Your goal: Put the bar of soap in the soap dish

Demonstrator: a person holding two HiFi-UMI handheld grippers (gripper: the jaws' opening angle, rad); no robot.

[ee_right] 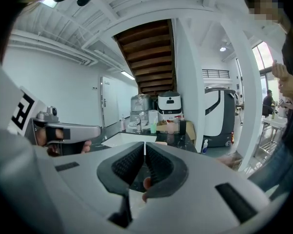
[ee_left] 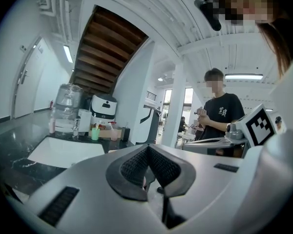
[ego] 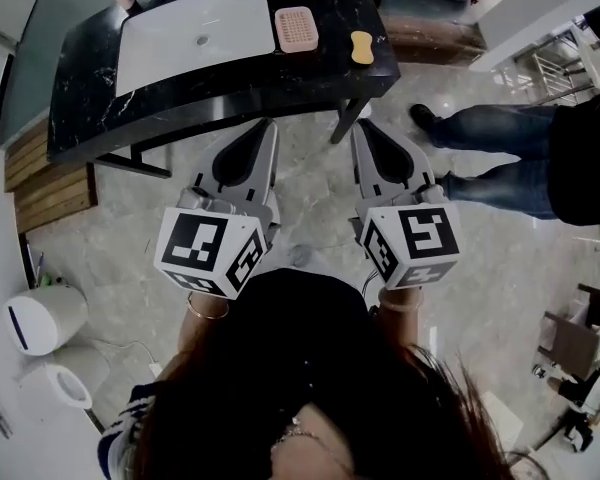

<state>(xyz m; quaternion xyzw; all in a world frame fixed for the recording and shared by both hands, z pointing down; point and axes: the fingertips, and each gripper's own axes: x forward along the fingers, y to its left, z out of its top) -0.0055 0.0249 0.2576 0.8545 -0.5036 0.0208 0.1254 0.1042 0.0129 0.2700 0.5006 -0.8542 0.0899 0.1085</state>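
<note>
While both hover short of the black marble desk [ego: 90, 88], the left claw [ego: 268, 128] and right claw [ego: 359, 128] are shut and empty. One yellow waisted bar of soap [ego: 361, 47] lies beside one pink ribbed soap dish [ego: 296, 29], not touching it. A claw arriving unopened could shove the slippery bar off the desk's near edge.

There are two grippers: one left hand-held gripper [ego: 269, 125] and one right hand-held gripper [ego: 358, 127]. One black table [ego: 90, 88] carries one white sink [ego: 195, 33], one pink soap dish [ego: 296, 29] and one yellow bar of soap [ego: 361, 47]. At its back stand one water jug [ee_left: 68, 101], one green cup [ee_left: 95, 133] and one pink cup [ee_left: 113, 134]. Two white bins [ego: 42, 318] [ego: 65, 383] sit on the floor. The head view shows one bystander [ego: 510, 158].
</note>
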